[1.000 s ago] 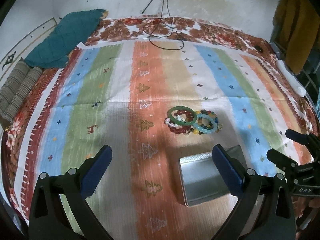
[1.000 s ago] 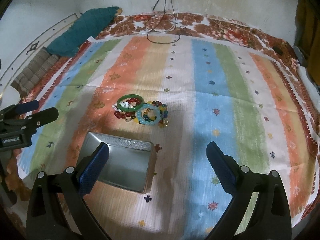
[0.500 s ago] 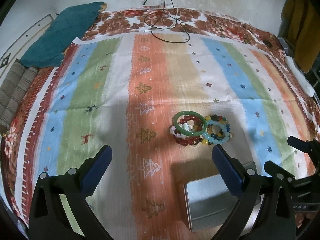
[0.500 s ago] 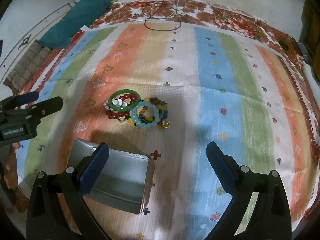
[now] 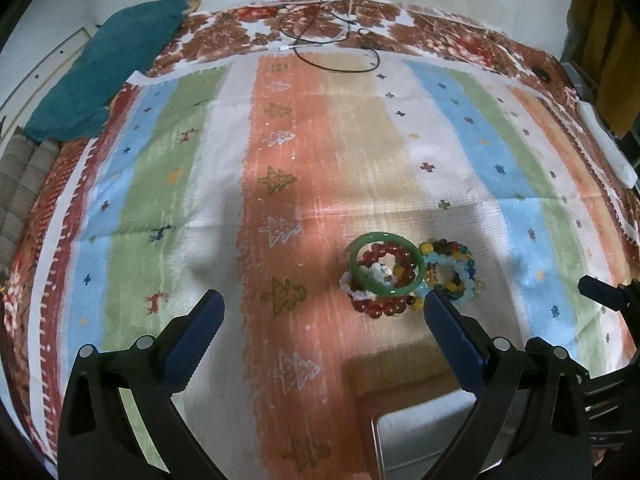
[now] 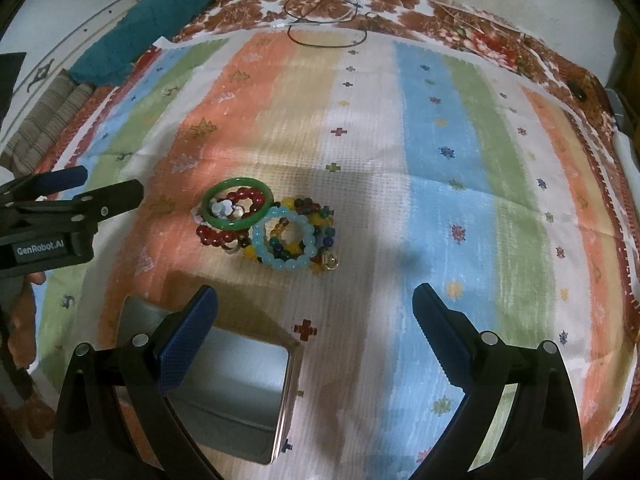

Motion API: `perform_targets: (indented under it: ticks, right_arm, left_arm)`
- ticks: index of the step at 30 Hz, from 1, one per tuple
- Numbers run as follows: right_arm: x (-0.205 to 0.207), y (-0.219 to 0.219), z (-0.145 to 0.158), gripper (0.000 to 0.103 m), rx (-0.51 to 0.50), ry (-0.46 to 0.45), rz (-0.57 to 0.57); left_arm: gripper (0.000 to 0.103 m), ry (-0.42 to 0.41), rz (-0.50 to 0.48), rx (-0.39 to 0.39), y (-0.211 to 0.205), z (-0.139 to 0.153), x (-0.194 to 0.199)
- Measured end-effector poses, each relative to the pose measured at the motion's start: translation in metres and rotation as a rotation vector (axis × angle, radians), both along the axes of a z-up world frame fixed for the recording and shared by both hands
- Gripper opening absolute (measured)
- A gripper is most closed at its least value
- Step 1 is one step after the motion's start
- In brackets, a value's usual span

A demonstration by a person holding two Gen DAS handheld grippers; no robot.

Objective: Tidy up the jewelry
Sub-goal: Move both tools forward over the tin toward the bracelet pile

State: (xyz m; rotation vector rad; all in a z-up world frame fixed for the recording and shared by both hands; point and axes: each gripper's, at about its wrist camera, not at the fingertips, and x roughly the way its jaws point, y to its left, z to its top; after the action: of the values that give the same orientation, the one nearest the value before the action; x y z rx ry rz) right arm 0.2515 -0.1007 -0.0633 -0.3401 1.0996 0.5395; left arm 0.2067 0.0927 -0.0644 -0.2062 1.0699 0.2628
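A heap of bracelets lies on a striped cloth [image 6: 440, 128] of orange, tan, white, blue and green bands, spread over a bed with a red-brown floral cover [image 5: 224, 36]. On top of the heap sits a smooth green bangle [image 6: 237, 202], resting over a bracelet of dark red round beads [image 6: 218, 236]. Just beside it, and touching it, lies a bracelet of pale blue beads [image 6: 282, 240], stacked on a bracelet of mixed yellow, green and dark beads [image 6: 310, 210]. A small gold-coloured piece [image 6: 330, 262] sticks out at the edge of the heap.

Nearer the cameras stands an open rectangular silver metal tin [image 6: 240, 396], apart from the heap and with nothing seen inside.

The left tool [image 5: 320, 310] hangs above the cloth with its blue-padded fingers spread wide and nothing between them; the heap shows just inside its right finger. The right tool [image 6: 314, 306] is likewise wide open and holds nothing; its left finger overlaps the tin in view, and the heap lies ahead of it, a little left.

A teal quilted pillow [image 5: 100, 72] lies at the far left corner of the bed, and a thin black cable [image 5: 332, 44] loops at the far edge.
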Motion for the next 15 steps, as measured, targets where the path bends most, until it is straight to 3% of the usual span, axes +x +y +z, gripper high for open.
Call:
perform_targets:
  ticks: [15]
  right_arm:
    - [0.023, 0.013, -0.018, 0.099, -0.021, 0.041, -0.005]
  left_arm:
    - [0.096, 0.062, -0.019, -0.019, 0.008, -0.025, 0.029]
